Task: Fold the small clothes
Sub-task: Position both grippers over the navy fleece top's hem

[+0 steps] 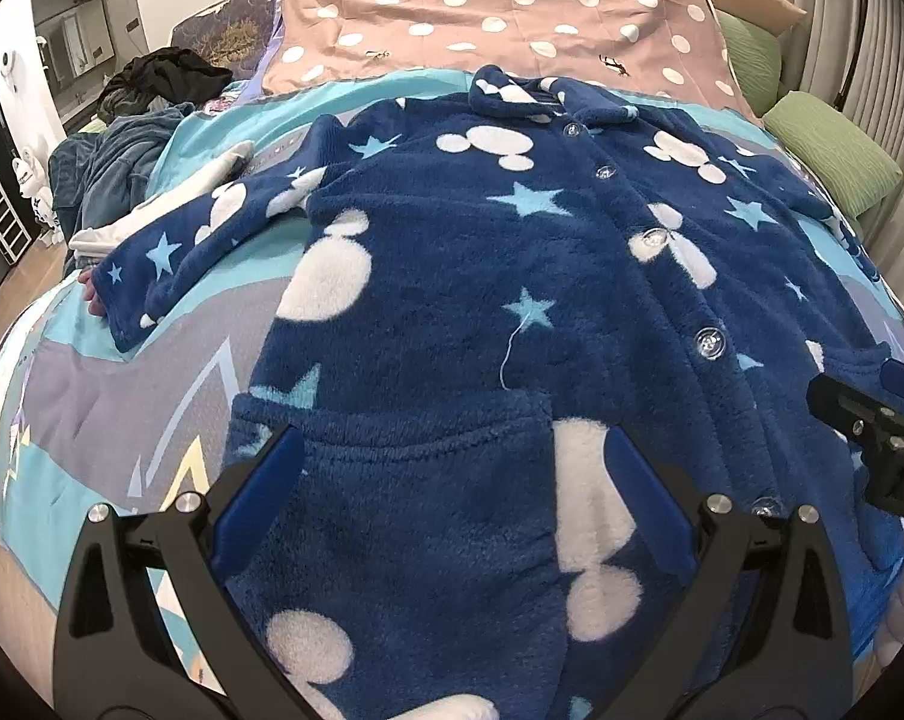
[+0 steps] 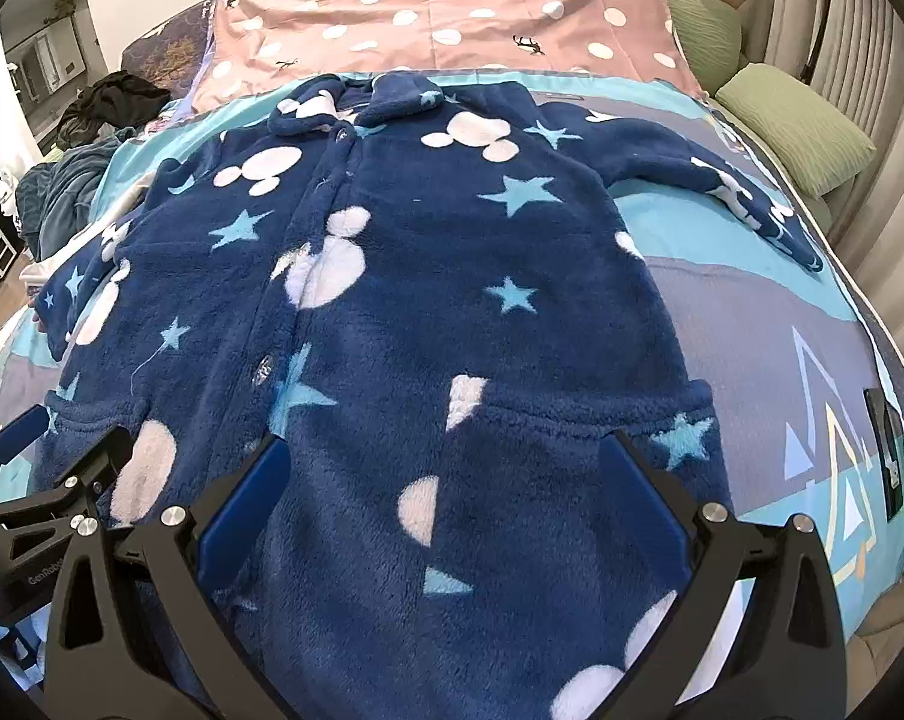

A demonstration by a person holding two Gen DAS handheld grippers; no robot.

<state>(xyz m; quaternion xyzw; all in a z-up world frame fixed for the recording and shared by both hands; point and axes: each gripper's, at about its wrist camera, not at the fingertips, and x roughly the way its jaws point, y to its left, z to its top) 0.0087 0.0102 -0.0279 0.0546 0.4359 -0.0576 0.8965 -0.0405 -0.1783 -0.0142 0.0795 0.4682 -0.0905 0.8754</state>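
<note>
A dark blue fleece top (image 1: 452, 252) with white mouse-head shapes, pale blue stars and clear buttons (image 1: 709, 341) lies flat and front up on the bed, collar (image 1: 524, 97) at the far end. Its sleeves (image 1: 170, 264) (image 2: 722, 180) spread out to both sides. My left gripper (image 1: 452, 456) stands open over the lower pocket on the left half, with nothing pinched. The top (image 2: 422, 300) also fills the right wrist view. There my right gripper (image 2: 446, 459) stands open over the other pocket. Each gripper shows at the edge of the other's view (image 1: 872, 426) (image 2: 38, 450).
The top lies on a teal and grey quilt (image 2: 752, 312). A pink dotted sheet (image 1: 500, 18) covers the far end. Green pillows (image 1: 830, 150) lie far right. Dark clothes (image 1: 158, 81) and a white garment (image 1: 170, 198) are piled at the left. A dark flat object (image 2: 884, 456) rests at the right.
</note>
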